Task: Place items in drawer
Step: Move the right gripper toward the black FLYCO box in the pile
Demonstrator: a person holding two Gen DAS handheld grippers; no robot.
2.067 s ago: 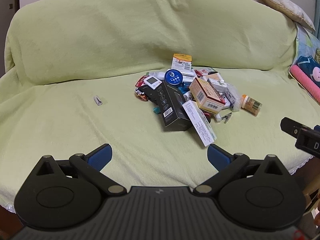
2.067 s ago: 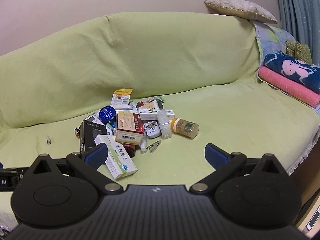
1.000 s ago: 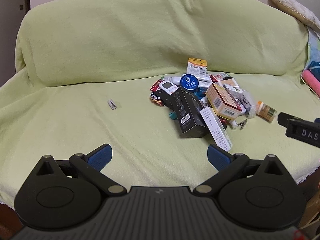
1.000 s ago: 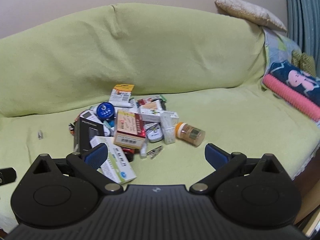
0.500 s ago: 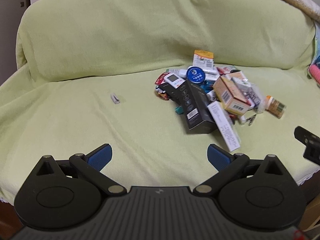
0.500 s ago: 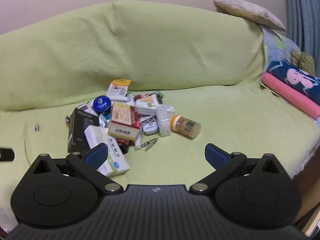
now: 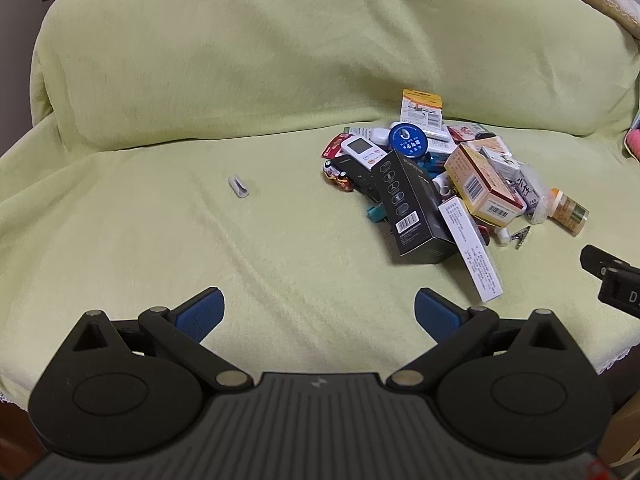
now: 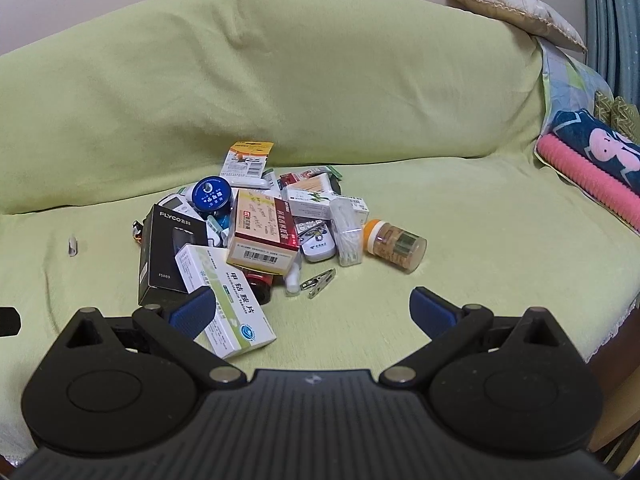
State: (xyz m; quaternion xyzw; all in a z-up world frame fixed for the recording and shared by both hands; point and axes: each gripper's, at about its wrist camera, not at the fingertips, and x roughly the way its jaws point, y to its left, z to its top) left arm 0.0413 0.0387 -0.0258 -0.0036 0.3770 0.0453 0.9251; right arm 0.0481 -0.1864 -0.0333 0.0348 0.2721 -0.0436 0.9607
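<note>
Clutter for the drawer lies heaped on the sofa [image 7: 160, 240] seat, toward its back edge and right of centre; no drawer is in view. Leftmost, apart from the heap, a small grey clip [image 7: 239, 187] looks light and stiff but fiddly to pinch. The black box [image 8: 170, 252] and white-green carton [image 8: 226, 300] are probably light cardboard, best gripped across their narrow sides; hard squeezing may dent them. The orange-capped bottle [image 8: 394, 245], lying on its side at the heap's right, seems smooth and liable to roll, so take it across the body. Left claw [image 7: 318, 312] and right claw [image 8: 310, 308] both hover spread wide and empty over the seat's front edge.
</note>
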